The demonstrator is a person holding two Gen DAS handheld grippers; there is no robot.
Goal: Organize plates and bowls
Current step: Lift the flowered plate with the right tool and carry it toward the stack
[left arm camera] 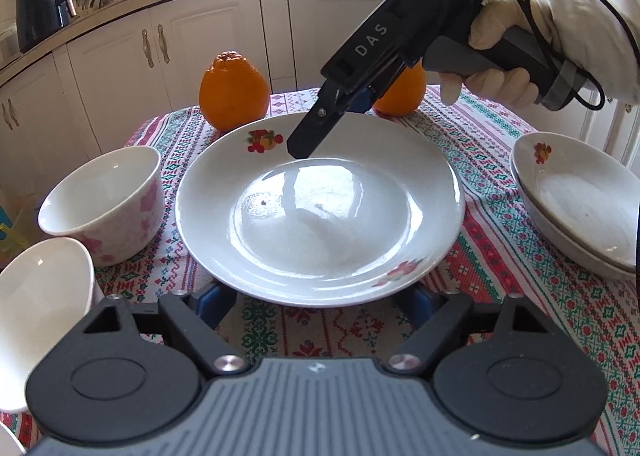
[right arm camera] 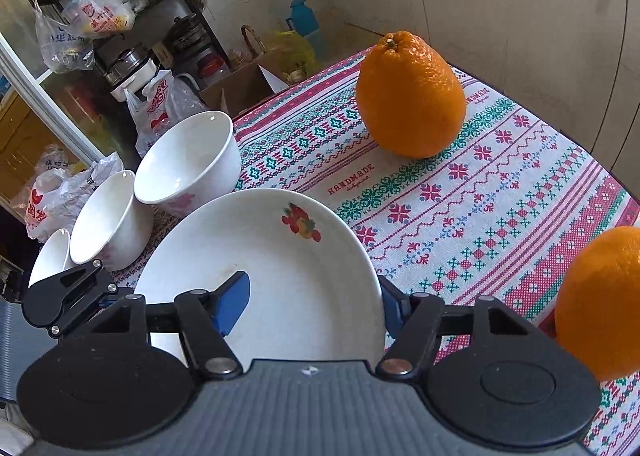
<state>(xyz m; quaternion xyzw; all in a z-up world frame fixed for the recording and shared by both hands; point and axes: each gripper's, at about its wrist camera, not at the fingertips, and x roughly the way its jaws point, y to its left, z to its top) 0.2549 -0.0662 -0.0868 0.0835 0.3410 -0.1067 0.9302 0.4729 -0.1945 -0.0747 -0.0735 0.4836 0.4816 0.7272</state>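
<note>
A white plate with fruit prints [left arm camera: 320,212] lies on the patterned tablecloth; it also shows in the right wrist view [right arm camera: 280,280]. My right gripper [right arm camera: 312,308] straddles the plate's far rim, one blue pad [right arm camera: 232,304] over the plate, the other outside the rim; it appears closed on the rim. It shows from outside in the left wrist view [left arm camera: 316,128]. My left gripper [left arm camera: 316,302] is open at the plate's near edge, its pads under the rim. Two stacked plates [left arm camera: 576,208] sit at the right. Two white bowls [left arm camera: 108,200] [left arm camera: 40,296] stand at the left.
Two large oranges [left arm camera: 234,90] [left arm camera: 400,94] stand behind the plate on the tablecloth [left arm camera: 520,256]. A third bowl [right arm camera: 52,256] shows at the table's edge in the right wrist view. Kitchen cabinets and bags surround the small table.
</note>
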